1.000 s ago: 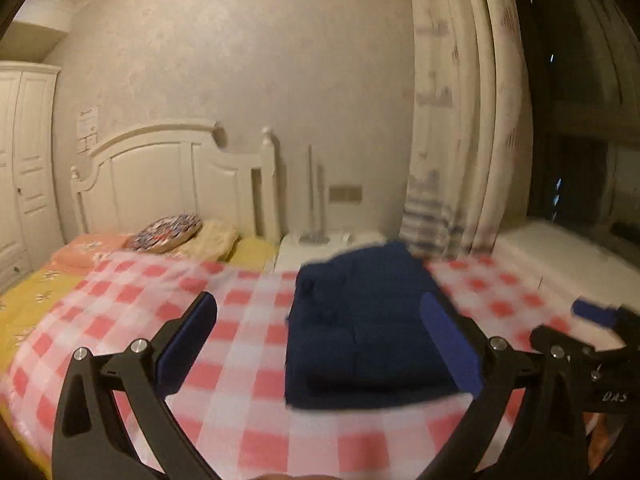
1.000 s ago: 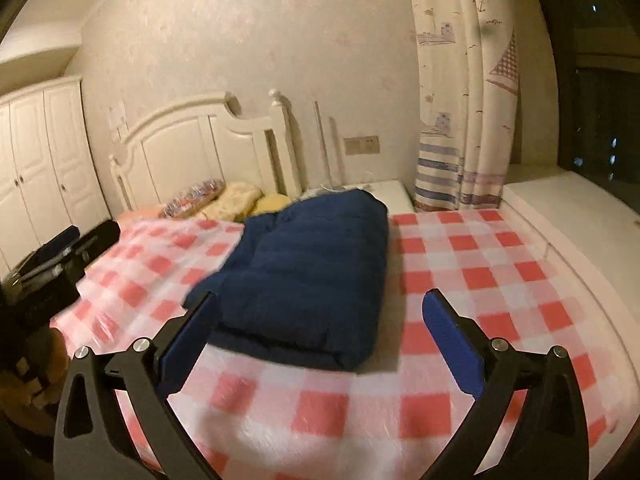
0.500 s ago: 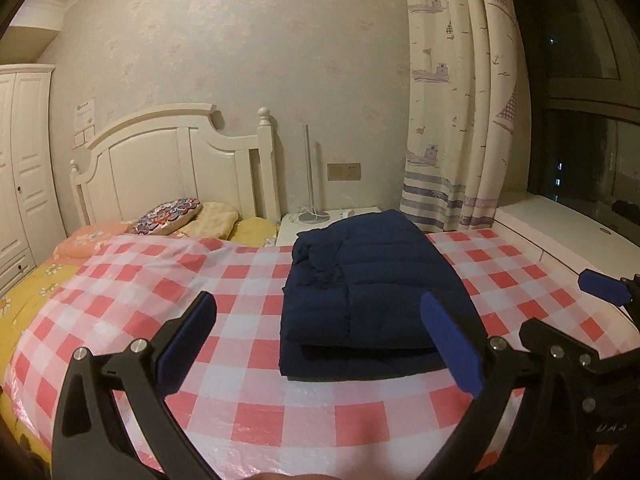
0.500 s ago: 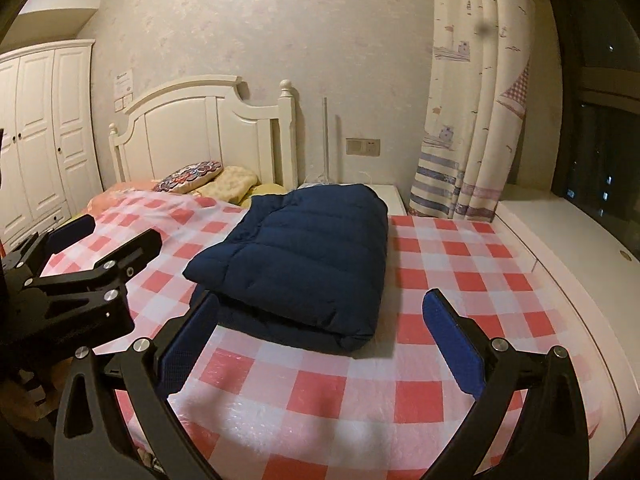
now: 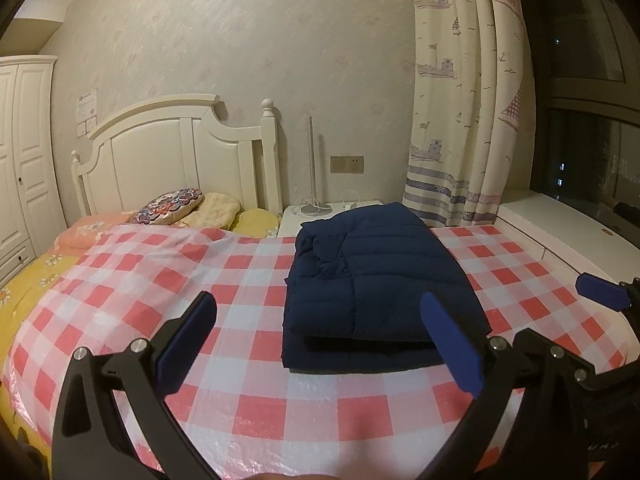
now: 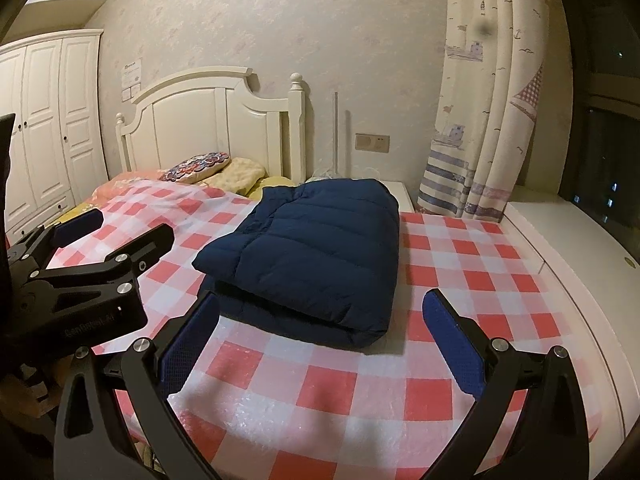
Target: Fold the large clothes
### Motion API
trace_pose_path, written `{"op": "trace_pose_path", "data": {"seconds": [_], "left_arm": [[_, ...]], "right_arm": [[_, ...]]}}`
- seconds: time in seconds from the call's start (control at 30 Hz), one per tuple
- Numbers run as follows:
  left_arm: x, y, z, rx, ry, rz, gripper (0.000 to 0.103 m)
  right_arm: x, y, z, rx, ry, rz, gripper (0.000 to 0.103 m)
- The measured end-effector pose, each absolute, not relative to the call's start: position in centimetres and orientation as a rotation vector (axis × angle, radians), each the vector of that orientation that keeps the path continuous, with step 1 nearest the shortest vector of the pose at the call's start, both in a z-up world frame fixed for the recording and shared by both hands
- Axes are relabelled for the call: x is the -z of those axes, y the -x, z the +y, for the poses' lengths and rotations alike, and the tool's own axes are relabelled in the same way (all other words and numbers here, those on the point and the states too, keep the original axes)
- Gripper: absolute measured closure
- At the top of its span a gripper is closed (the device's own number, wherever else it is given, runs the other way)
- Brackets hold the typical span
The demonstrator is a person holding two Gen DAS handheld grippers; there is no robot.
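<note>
A: How did the left gripper [image 5: 318, 334] stand?

B: Spread wide, both blue pads bare, nothing between them — it hovered above the near edge of the checked cover [image 5: 248, 280], touching nothing.

A: And the right gripper [image 6: 320, 332]?

B: The same: fingers wide apart, holding nothing, above the cover's near edge. In the left wrist view its blue tip showed at about 3 o'clock; in the right wrist view the left gripper's black frame sat at about 9 o'clock.

A: Where was the garment?

B: The navy quilted jacket [image 5: 376, 280] lay folded into a thick rectangle on the red-and-white checked cover, beyond both grippers and apart from them. From the left gripper it sat toward 1 o'clock; from the right gripper [image 6: 316, 256] it lay at 12 o'clock, its rounded fold facing the camera.

A: And farther out?

B: Pillows [image 5: 172, 210] at 11 o'clock against the white headboard [image 5: 180, 156], a white bedside table [image 5: 332, 212] behind the jacket, a sailboat-print curtain [image 5: 468, 100] at 1 o'clock — a white wardrobe [image 6: 44, 128] at 10 o'clock.
</note>
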State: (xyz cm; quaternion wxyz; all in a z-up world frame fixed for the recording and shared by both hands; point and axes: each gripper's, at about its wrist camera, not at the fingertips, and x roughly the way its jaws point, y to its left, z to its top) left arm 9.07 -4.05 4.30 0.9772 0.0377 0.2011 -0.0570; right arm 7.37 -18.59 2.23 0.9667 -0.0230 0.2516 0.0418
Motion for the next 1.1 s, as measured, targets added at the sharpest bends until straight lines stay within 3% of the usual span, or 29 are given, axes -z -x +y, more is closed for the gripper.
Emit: {"op": "trace_pose_path", "data": {"seconds": [1.1], "left_arm": [[-4.04, -8.85, -3.96, 0.109, -0.065, 0.422, 0.002]], "right_arm": [[-1.95, -7.39, -17.87, -0.102, 0.055, 0.520, 0.005]]}}
